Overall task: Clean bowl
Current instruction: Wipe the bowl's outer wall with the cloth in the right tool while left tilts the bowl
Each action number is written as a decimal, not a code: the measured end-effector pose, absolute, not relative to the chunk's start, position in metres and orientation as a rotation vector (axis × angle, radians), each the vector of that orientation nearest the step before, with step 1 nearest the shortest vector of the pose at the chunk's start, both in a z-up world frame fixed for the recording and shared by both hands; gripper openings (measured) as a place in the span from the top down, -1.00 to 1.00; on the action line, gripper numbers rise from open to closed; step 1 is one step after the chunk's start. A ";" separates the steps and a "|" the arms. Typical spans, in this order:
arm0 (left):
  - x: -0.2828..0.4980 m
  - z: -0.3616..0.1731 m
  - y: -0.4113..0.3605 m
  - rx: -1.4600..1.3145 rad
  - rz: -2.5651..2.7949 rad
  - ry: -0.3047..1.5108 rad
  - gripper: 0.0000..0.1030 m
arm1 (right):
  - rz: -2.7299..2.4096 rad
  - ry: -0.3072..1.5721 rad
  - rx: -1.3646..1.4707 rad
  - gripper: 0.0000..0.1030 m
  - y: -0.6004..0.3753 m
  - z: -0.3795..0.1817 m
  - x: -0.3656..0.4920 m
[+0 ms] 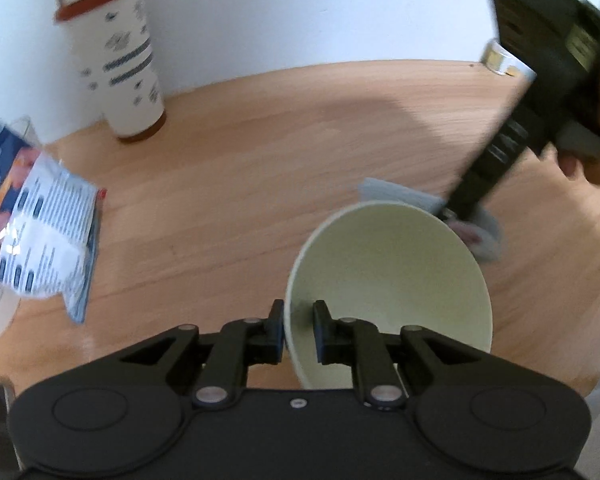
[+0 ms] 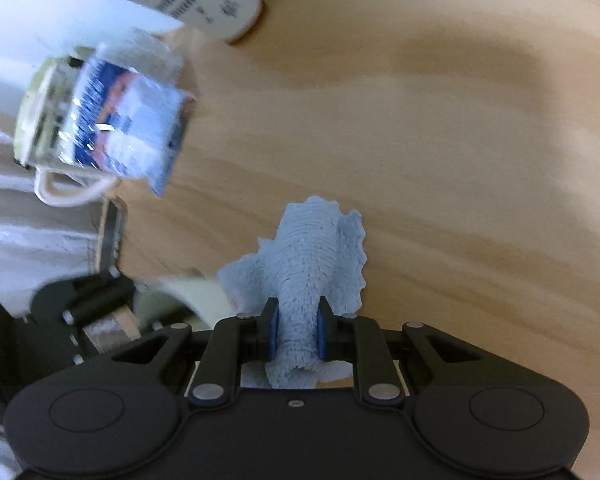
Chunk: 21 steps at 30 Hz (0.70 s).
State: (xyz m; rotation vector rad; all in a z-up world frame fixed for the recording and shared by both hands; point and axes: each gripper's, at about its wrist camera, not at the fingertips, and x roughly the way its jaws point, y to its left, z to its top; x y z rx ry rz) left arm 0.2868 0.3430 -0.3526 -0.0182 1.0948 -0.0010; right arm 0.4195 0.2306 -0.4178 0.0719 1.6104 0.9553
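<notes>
A pale green bowl [image 1: 388, 280] is held tilted above the wooden table [image 1: 260, 160]. My left gripper [image 1: 299, 312] is shut on the bowl's near rim, one finger outside, one inside. My right gripper [image 2: 296, 320] is shut on a light blue cloth [image 2: 312, 256], which hangs forward from the fingers. In the left wrist view the right gripper [image 1: 452, 212] comes down from the upper right and the cloth [image 1: 480, 236] sits just behind the bowl's far rim. A slice of the bowl [image 2: 196, 296] shows at lower left in the right wrist view.
A tall white cup with a red-brown lid [image 1: 120, 64] stands by the wall at the back left. A blue and white foil packet [image 1: 32, 232] sits in a mug [image 2: 60, 184] at the left. A small round tin [image 1: 498, 58] lies at the back right.
</notes>
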 end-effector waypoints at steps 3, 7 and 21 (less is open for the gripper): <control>0.288 -0.354 0.348 -0.046 0.001 1.102 0.74 | 0.961 1.626 0.084 0.59 0.221 -0.422 0.411; 0.294 -0.355 0.354 -0.067 -0.005 1.134 0.73 | 0.952 1.616 0.096 0.59 0.219 -0.419 0.408; 0.313 -0.358 0.376 -0.094 -0.132 1.315 0.53 | 0.917 1.517 0.111 0.59 0.210 -0.401 0.401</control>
